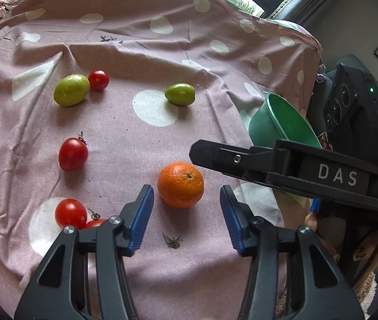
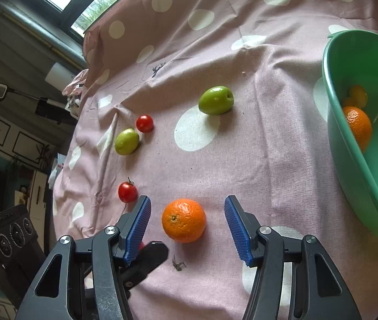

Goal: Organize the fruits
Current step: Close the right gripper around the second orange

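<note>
Orange [image 1: 180, 184] fruit sits on the pink cloth [image 1: 135, 144] just ahead of my left gripper [image 1: 187, 205], whose blue pads stand apart, touching nothing. I judge this the pick-up step: ease forward, close gently. My right gripper [image 2: 187, 220] gapes too, empty. Farther off, the green bowl [image 2: 349, 160] already holds oranges.

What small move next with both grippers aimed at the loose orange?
Probably ease the right gripper forward around the orange, then close. Its jaws stand open, clear of the fruit, and the green bowl holding another orange sits on its side.
</note>
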{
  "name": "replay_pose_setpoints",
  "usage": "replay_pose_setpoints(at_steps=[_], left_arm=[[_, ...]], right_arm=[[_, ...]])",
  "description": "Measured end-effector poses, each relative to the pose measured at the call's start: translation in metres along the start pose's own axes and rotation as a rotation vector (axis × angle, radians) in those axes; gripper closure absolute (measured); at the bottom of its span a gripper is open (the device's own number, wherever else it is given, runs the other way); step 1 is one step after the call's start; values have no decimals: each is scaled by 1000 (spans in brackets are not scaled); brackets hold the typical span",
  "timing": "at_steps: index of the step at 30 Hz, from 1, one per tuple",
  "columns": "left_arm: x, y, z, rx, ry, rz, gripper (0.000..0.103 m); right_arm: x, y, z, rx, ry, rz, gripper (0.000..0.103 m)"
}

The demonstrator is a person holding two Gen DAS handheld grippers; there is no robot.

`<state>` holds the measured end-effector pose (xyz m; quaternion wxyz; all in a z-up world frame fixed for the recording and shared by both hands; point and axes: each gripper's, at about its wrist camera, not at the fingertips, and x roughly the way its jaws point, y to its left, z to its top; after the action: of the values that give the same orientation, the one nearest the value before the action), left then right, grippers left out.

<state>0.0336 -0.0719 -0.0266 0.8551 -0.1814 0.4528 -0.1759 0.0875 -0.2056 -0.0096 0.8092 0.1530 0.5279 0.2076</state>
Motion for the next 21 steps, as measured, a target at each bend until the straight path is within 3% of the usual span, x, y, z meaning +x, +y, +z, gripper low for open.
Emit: replay_pose_setpoints(at_steps=[4,8,21], left_arm=[[8,0,-1,10,23,7,56],[15,3,-1,-1,41,8,57],[16,0,-3,33,28,40,59]], right_arm=[[9,-1,-2,15,27,24,44],[13,-2,-2,14,36,26,52],[27,-3,-5,16,86,29,57]])
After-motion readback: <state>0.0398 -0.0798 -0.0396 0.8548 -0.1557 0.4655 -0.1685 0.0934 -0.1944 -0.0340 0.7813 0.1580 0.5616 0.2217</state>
